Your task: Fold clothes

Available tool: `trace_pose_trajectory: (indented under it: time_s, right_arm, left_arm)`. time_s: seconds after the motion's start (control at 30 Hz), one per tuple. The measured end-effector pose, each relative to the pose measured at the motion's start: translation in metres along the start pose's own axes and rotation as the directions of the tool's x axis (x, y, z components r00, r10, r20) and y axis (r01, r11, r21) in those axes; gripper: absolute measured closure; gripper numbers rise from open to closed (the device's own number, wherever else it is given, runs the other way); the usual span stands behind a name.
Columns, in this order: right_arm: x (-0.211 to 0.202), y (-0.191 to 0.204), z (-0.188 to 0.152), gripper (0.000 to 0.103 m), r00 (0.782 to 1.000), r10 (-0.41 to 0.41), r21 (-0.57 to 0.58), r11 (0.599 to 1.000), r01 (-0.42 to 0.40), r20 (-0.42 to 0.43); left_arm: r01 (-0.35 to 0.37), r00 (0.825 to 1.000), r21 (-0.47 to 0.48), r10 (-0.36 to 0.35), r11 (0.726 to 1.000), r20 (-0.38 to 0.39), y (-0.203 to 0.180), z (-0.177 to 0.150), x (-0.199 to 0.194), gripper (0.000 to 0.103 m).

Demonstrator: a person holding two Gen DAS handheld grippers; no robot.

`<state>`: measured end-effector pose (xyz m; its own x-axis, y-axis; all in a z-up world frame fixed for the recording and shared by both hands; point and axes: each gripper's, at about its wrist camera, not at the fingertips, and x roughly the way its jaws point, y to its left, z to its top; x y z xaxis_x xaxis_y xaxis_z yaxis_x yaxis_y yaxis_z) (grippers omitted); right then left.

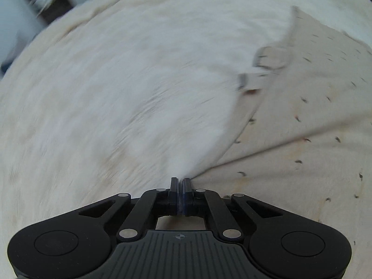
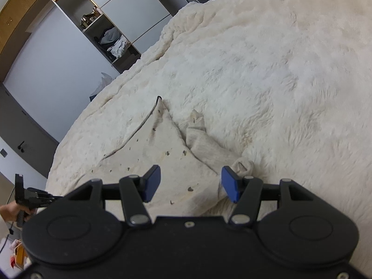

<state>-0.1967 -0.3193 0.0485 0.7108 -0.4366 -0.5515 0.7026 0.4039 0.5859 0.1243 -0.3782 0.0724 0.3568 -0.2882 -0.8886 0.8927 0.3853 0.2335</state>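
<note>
Pinching the cream speckled cloth garment (image 1: 302, 121) edge, left gripper (image 1: 181, 181) jaws tight together, right gripper (image 2: 190, 183) jaws wide apart over it, fluffy white blanket (image 2: 267, 69) ahead.

A bed covered by a fluffy cream blanket (image 2: 267, 74), with a wall of pale grey wardrobe doors (image 2: 130, 7) beyond its far edge and, between them, an open shelf niche (image 2: 109, 37) holding piled clothes.

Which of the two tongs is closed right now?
The left tongs: their tips are pressed together at the edge of the speckled garment. The right tongs stand wide apart, blue pads showing.
</note>
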Motion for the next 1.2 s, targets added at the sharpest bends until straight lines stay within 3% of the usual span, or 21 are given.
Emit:
trace_pose_trajectory:
  time_s: [0.13, 0.2, 0.27, 0.37, 0.5, 0.57, 0.63, 0.7, 0.73, 0.77, 0.83, 0.87, 0.93, 1.0, 1.03, 1.07, 1.1, 1.2]
  right_arm:
    - [0.0, 0.0, 0.0, 0.046, 1.0, -0.001, 0.003, 1.0, 0.001, 0.003]
    - [0.0, 0.001, 0.0, 0.046, 1.0, 0.0, 0.003, 1.0, 0.0, 0.005]
    - [0.002, 0.002, -0.001, 0.046, 1.0, 0.004, 0.001, 1.0, -0.004, 0.003]
    - [0.002, 0.003, -0.001, 0.046, 1.0, 0.011, -0.017, 1.0, -0.012, -0.004]
    - [0.0, 0.011, 0.001, 0.046, 0.998, 0.048, -0.076, 0.996, -0.05, -0.032]
    - [-0.008, 0.031, 0.002, 0.043, 0.996, 0.072, -0.218, 0.972, -0.082, -0.05]
    - [-0.016, 0.053, 0.003, 0.027, 0.993, 0.093, -0.388, 0.915, -0.115, -0.076]
    - [-0.02, 0.072, 0.0, 0.022, 0.99, 0.07, -0.573, 0.81, -0.126, -0.119]
    - [-0.022, 0.083, -0.006, 0.022, 0.99, 0.038, -0.697, 0.706, -0.124, -0.138]
    - [-0.022, 0.094, -0.016, 0.022, 0.989, -0.008, -0.815, 0.568, -0.115, -0.145]
    - [-0.016, 0.103, -0.04, 0.022, 0.986, -0.097, -0.94, 0.326, -0.097, -0.135]
    - [-0.011, 0.105, -0.051, 0.022, 0.984, -0.132, -0.973, 0.213, -0.09, -0.12]
    - [0.001, 0.107, -0.069, 0.026, 0.982, -0.163, -0.994, 0.07, -0.084, -0.095]
    - [0.025, 0.105, -0.091, 0.038, 0.977, -0.205, -0.993, -0.091, -0.073, -0.053]
    - [0.038, 0.104, -0.098, 0.042, 0.976, -0.218, -0.989, -0.137, -0.05, -0.019]
    - [0.047, 0.103, -0.104, 0.043, 0.975, -0.223, -0.984, -0.175, -0.034, 0.006]
    - [0.053, 0.1, -0.109, 0.047, 0.975, -0.223, -0.979, -0.203, -0.03, 0.016]
    - [0.063, 0.09, -0.121, 0.048, 0.978, -0.202, -0.958, -0.286, -0.003, 0.058]
  left_arm:
    - [-0.063, 0.997, -0.17, 0.069, 0.984, 0.033, 0.02, -0.017, -0.012, 0.103]
    - [-0.085, 0.992, -0.274, 0.108, 0.958, 0.072, 0.016, -0.032, -0.032, 0.082]
    - [-0.078, 0.982, -0.271, 0.12, 0.959, 0.143, -0.008, -0.045, -0.062, 0.076]
    - [-0.168, 0.968, -0.075, 0.179, 0.983, 0.178, -0.07, -0.059, -0.102, 0.061]
    - [-0.222, 0.96, 0.167, 0.186, 0.96, 0.208, -0.171, -0.09, -0.152, 0.052]
    - [-0.237, 0.958, 0.239, 0.186, 0.942, 0.219, -0.211, -0.109, -0.162, 0.05]
    - [-0.247, 0.957, 0.296, 0.185, 0.923, 0.221, -0.245, -0.129, -0.164, 0.049]
    - [-0.232, 0.964, 0.355, 0.166, 0.906, 0.205, -0.282, -0.154, -0.159, 0.049]
    - [-0.224, 0.967, 0.37, 0.158, 0.901, 0.2, -0.292, -0.163, -0.152, 0.049]
    - [-0.219, 0.969, 0.384, 0.154, 0.897, 0.194, -0.302, -0.171, -0.145, 0.049]
    - [-0.251, 0.964, 0.396, 0.189, 0.883, 0.19, -0.316, -0.182, -0.125, 0.049]
    - [-0.28, 0.957, 0.392, 0.221, 0.876, 0.19, -0.32, -0.188, -0.114, 0.05]
    - [-0.336, 0.94, 0.387, 0.277, 0.859, 0.2, -0.321, -0.195, -0.093, 0.052]
    - [-0.46, 0.886, 0.376, 0.39, 0.804, 0.251, -0.321, -0.204, -0.069, 0.06]
    - [-0.508, 0.86, 0.365, 0.437, 0.78, 0.263, -0.319, -0.205, -0.064, 0.063]
    - [-0.586, 0.81, 0.341, 0.518, 0.735, 0.276, -0.316, -0.208, -0.052, 0.064]
    - [-0.628, 0.778, 0.31, 0.565, 0.714, 0.275, -0.312, -0.209, -0.045, 0.064]
    - [-0.665, 0.746, 0.264, 0.608, 0.699, 0.272, -0.305, -0.209, -0.034, 0.071]
